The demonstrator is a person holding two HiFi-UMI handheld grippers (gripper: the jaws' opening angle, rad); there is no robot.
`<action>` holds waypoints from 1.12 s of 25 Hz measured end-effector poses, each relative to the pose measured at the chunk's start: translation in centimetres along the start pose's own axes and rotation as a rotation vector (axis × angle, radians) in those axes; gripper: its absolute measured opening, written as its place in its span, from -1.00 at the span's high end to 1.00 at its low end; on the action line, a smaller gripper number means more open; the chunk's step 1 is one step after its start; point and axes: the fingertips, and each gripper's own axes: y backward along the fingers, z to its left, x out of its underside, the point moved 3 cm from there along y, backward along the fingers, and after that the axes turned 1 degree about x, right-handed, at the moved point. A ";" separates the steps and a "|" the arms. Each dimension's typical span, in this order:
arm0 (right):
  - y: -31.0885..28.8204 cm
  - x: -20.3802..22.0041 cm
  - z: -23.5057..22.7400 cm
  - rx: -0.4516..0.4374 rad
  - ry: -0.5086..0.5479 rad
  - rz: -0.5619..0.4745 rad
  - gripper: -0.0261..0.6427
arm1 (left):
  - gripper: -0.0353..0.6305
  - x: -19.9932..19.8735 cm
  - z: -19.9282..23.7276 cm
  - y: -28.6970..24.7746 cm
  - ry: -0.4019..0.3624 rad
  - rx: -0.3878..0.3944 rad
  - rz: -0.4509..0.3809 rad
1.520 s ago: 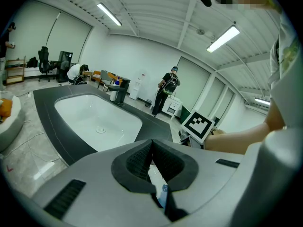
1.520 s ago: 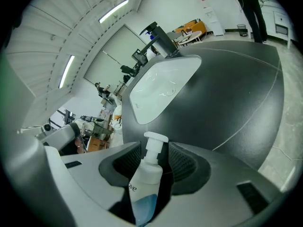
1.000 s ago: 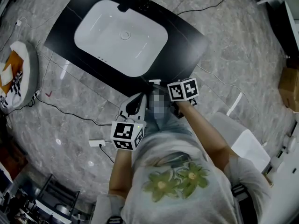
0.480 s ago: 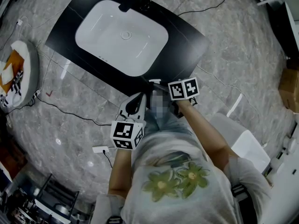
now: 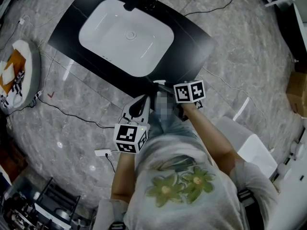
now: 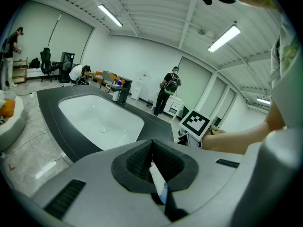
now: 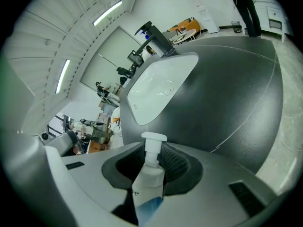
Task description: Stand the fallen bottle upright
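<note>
The left gripper (image 6: 151,145) is held near the front edge of the black counter (image 5: 192,42) with its jaws drawn together (a thin white-and-blue sliver shows in the slit, too little to name). To its right, the right gripper (image 7: 154,144) has its jaws closing on the white pump bottle (image 7: 149,181). The bottle's body fills the gap between them, and its pump points toward the sink (image 5: 96,25).
</note>
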 end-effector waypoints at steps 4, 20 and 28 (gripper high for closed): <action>0.3 -0.1 0.2 -0.002 0.006 -0.008 0.55 | 0.84 0.0 0.0 0.2 -0.004 -0.002 -0.002; 1.6 -0.6 0.7 -0.006 0.047 -0.047 0.55 | 0.84 0.2 -1.0 0.7 -0.025 0.005 0.003; 2.2 -0.9 1.5 -0.001 0.097 -0.056 0.55 | 0.84 0.2 -1.1 0.9 -0.037 0.002 0.003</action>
